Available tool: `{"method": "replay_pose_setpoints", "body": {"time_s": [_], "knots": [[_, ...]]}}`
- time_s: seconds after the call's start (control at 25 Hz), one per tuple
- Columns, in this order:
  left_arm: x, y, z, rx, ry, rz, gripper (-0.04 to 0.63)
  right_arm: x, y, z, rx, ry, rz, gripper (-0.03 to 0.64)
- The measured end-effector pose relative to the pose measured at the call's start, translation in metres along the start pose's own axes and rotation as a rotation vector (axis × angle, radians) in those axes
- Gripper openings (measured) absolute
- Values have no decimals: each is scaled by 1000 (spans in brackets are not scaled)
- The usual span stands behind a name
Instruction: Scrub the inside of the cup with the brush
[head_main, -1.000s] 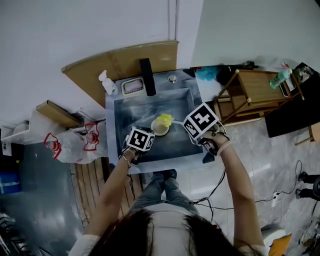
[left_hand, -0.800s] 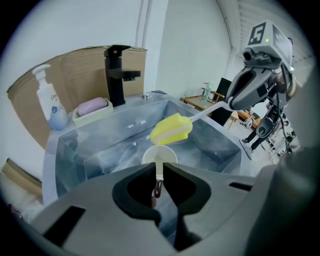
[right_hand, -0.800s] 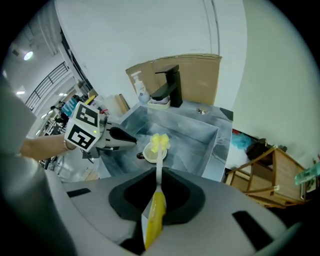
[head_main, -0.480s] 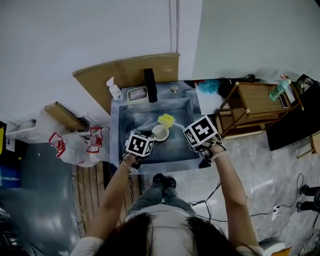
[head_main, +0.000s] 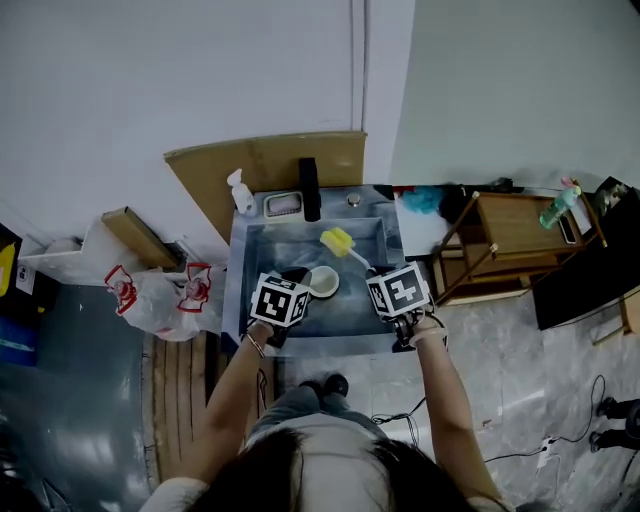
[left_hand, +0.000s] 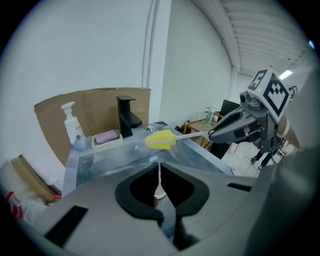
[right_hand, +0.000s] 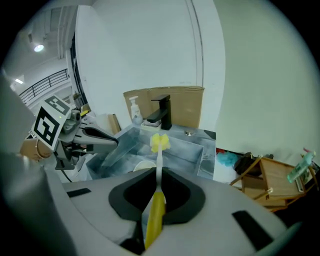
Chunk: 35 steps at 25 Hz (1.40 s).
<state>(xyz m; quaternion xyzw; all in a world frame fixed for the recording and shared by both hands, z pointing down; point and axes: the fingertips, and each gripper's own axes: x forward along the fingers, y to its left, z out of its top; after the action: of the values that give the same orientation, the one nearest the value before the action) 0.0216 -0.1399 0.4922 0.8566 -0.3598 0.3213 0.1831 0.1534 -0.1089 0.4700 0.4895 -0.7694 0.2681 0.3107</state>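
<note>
Now cup in my left, brush in my right, both over the sink.
My left gripper (left_hand: 160, 175) has just been closing its jaws, and they pinch the thin white wall of the cup (head_main: 322, 282), which is toward the front of the sink (head_main: 268, 250). My right gripper (right_hand: 159, 182) is clamped on the yellow handle of the brush (right_hand: 159, 165). Its white stem runs ahead to the yellow sponge head (head_main: 336, 241), which hangs over the basin beyond the cup, outside its mouth.
</note>
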Motion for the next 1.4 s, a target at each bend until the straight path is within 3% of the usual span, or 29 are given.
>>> {"method": "replay_pose_setpoints", "body": {"time_s": [0.32,0.84,1.4], "knots": [[-30,-8,26,-6,-128,40,15,-13,3,14,2,-160,-70,49],[-95,-34,68,69,-344,71,12,-76,29,41,8,-450,-166,49],[-179,-52,66,91,-512,83,9,-135,85,53,-18,-637,-209,49]]}}
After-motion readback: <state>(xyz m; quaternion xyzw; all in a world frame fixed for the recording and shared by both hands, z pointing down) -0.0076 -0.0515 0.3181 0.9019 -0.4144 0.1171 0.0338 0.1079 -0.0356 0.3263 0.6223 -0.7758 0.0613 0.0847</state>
